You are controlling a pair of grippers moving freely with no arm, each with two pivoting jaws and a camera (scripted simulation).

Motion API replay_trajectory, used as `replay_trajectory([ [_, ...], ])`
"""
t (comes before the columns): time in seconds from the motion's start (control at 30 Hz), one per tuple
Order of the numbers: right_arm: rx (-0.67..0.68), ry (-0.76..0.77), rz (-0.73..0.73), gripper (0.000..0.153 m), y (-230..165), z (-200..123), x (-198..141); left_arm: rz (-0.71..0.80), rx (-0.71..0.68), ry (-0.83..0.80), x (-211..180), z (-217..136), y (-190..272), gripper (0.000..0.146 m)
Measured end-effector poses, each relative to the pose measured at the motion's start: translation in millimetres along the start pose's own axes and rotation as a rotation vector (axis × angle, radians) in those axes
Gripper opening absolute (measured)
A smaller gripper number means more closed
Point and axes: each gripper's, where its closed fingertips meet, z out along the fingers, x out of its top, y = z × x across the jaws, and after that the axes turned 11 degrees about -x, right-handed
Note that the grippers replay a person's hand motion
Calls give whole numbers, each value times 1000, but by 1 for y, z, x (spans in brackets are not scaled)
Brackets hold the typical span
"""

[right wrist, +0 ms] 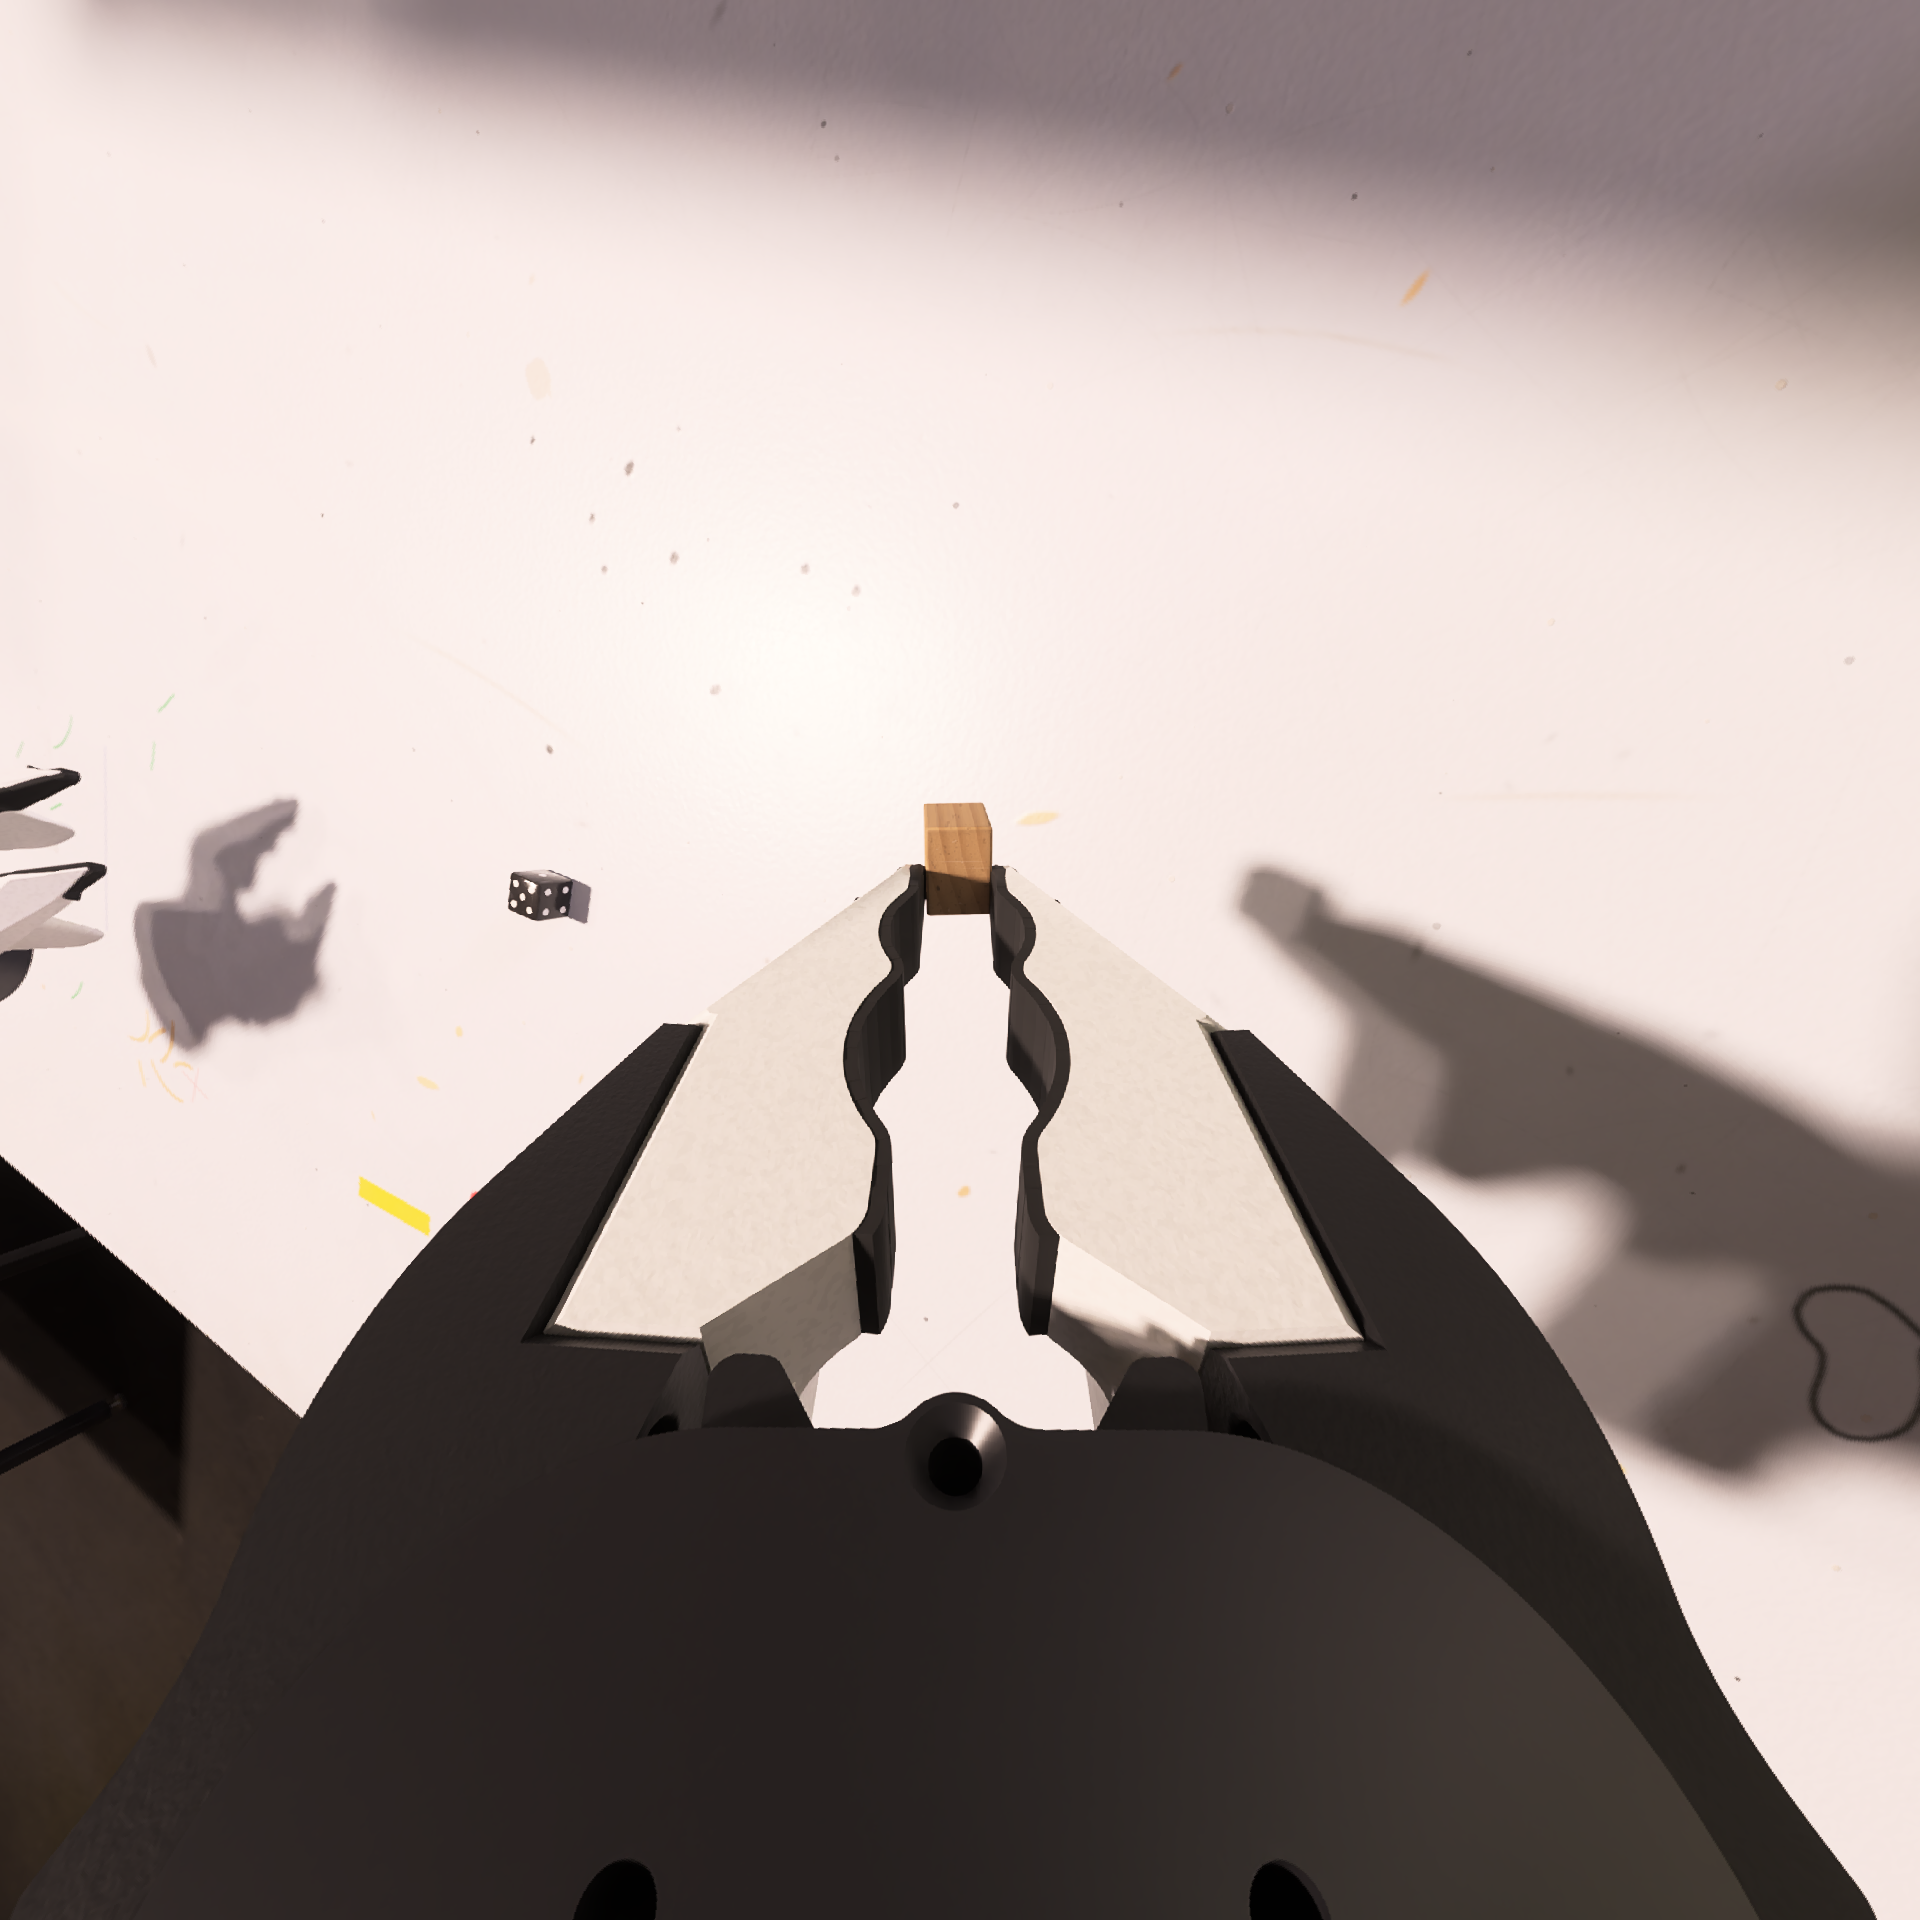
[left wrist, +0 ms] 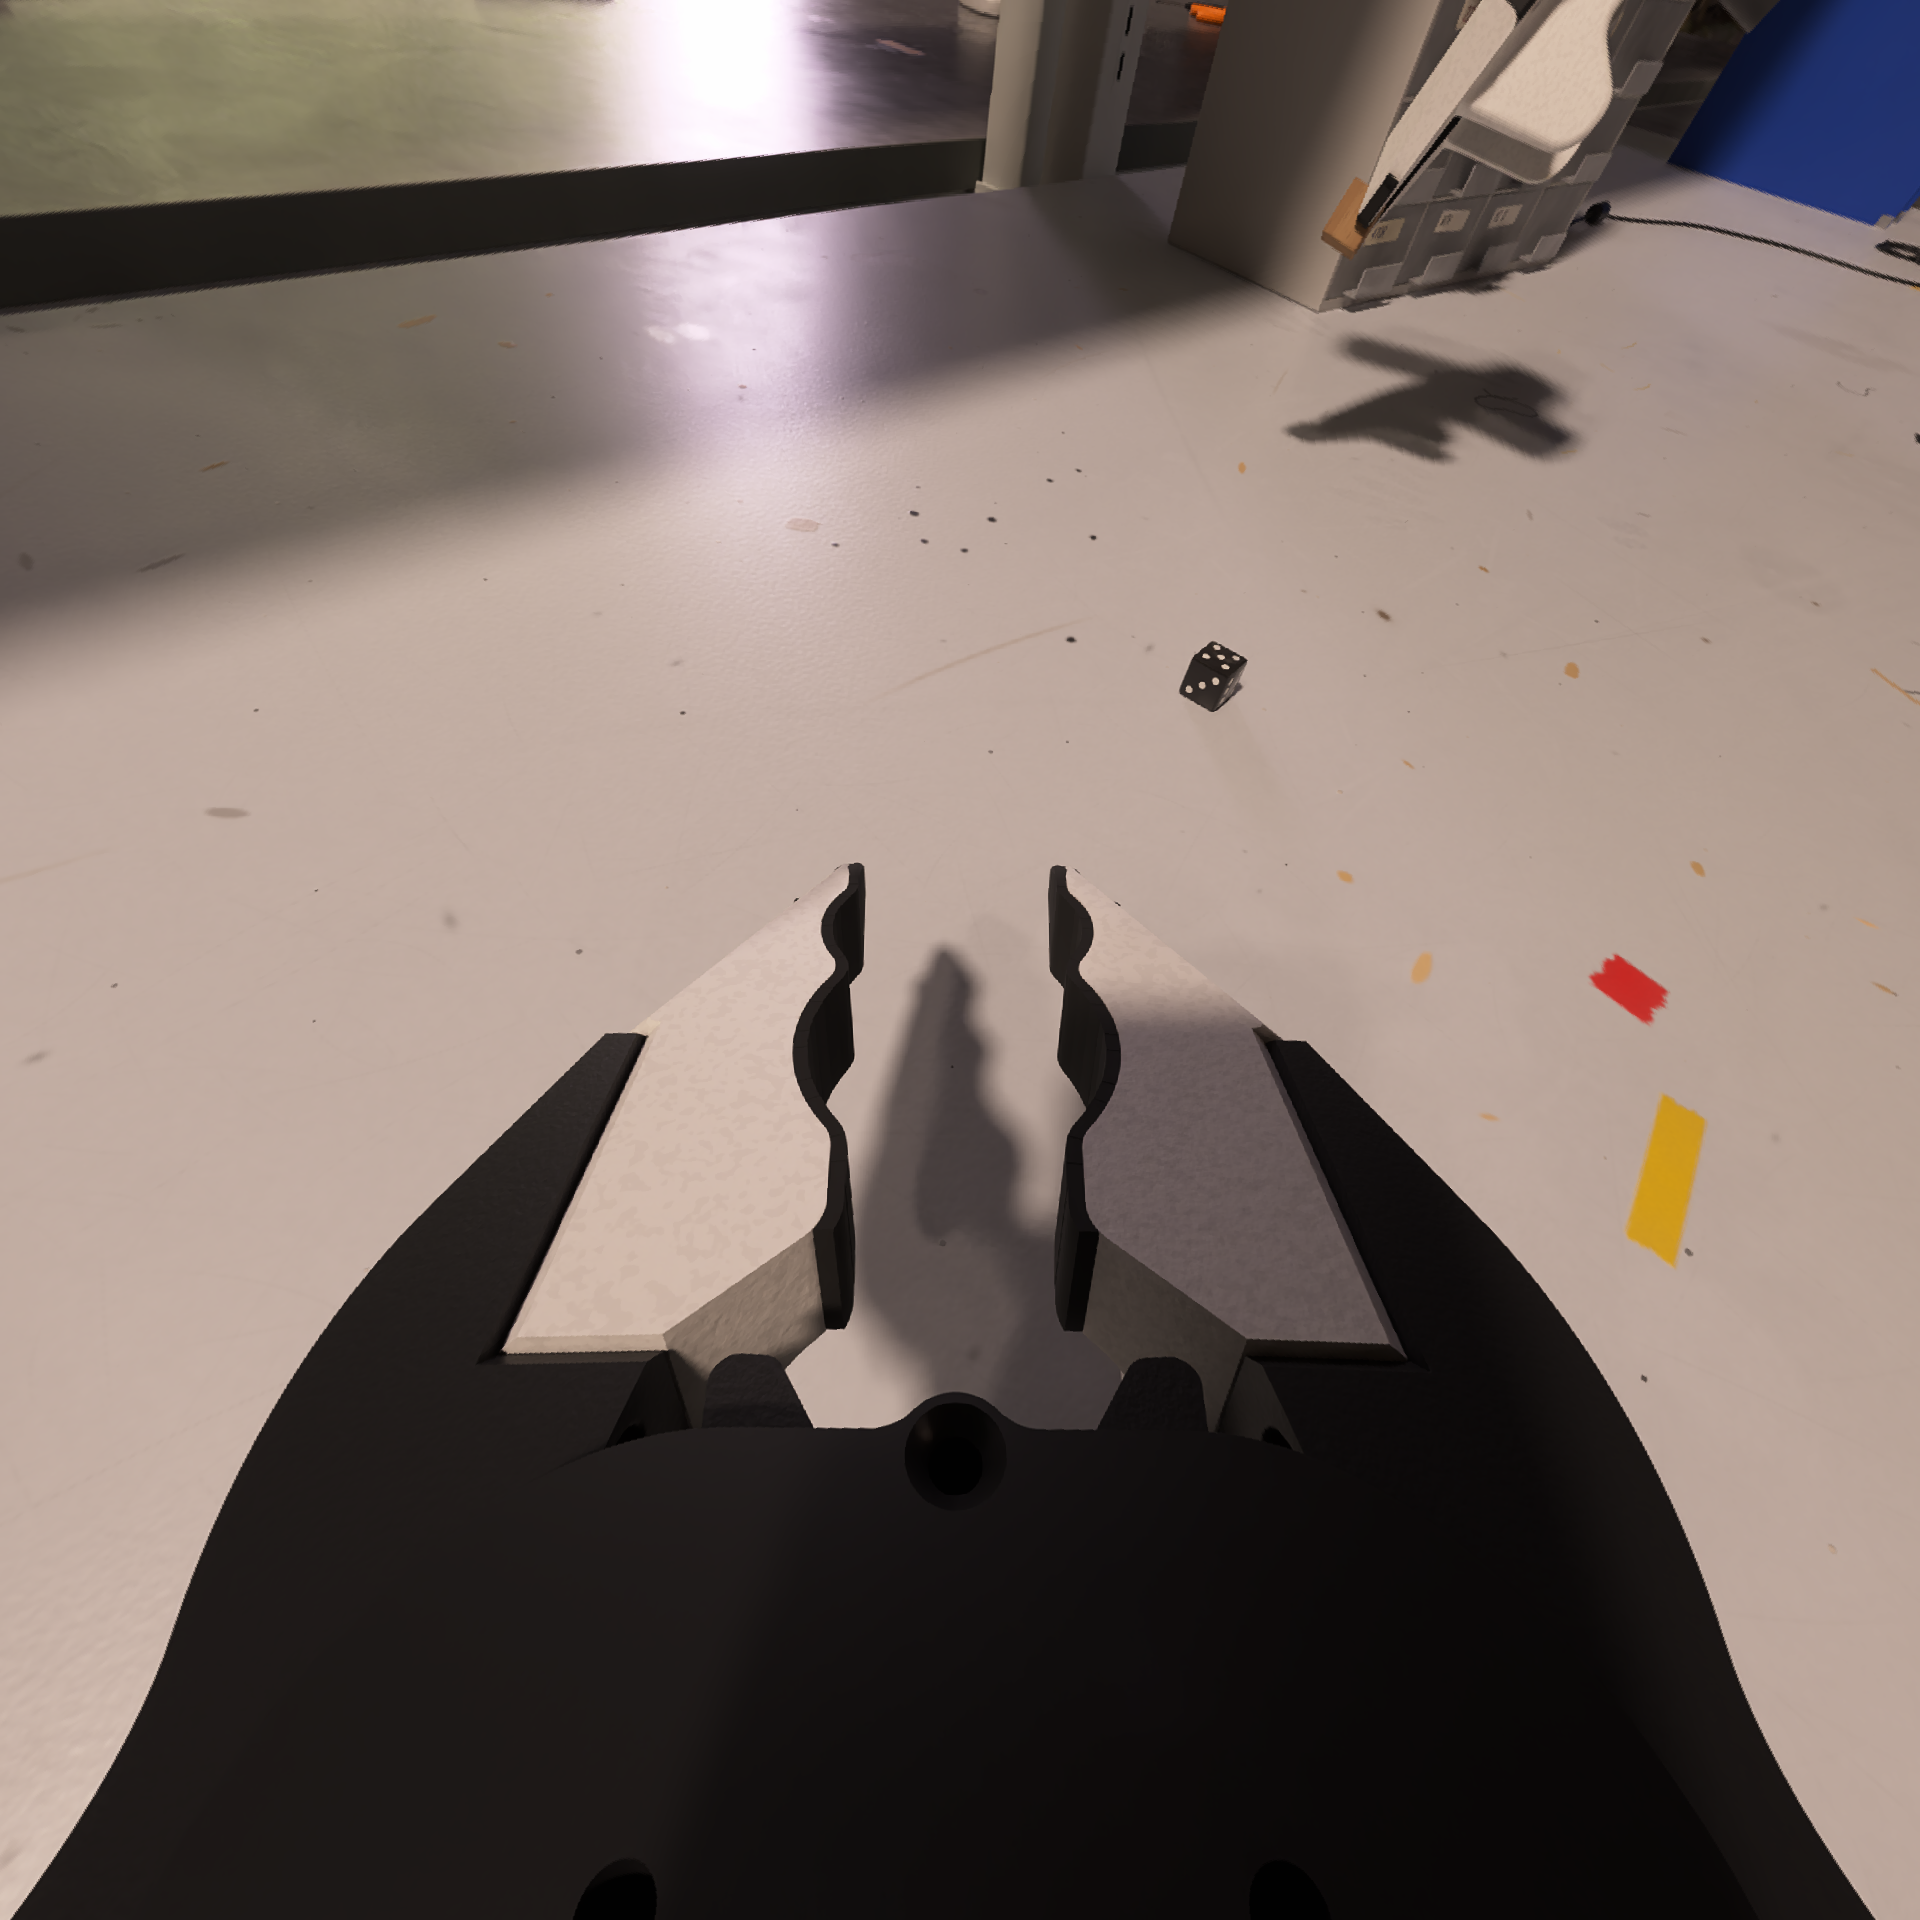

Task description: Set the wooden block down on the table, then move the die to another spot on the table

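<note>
Right gripper (right wrist: 957,883) fingers pinching small tan wooden block (right wrist: 956,857) at tips, above pale speckled desk (right wrist: 1039,468), ready for lowering. Black white-pipped die (right wrist: 540,896) rests mid-desk, away from edges. Left gripper (left wrist: 956,883) fingers spread, empty, aimed short of die, likely for pickup.

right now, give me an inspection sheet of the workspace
surface: pale table, speckled with dark dots and tan flecks
job's things: block clamped at the right gripper's tips, above the table; black die resting on the table, apart from both grippers
clutter: red tape and yellow tape stuck on the table
grippers: left gripper open, empty, die ahead to its right; right gripper shut on block
cables: black cable on the far right; a dark loop on the table
surroundings: grey bin unit at the far edge, blue panel behind it
</note>
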Motion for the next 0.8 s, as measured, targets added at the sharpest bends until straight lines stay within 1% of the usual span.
replay_trajectory([
  [0.8,-2,-30,-2,12,1,9,-7,61,35,-61,-6,4,1,35],
])
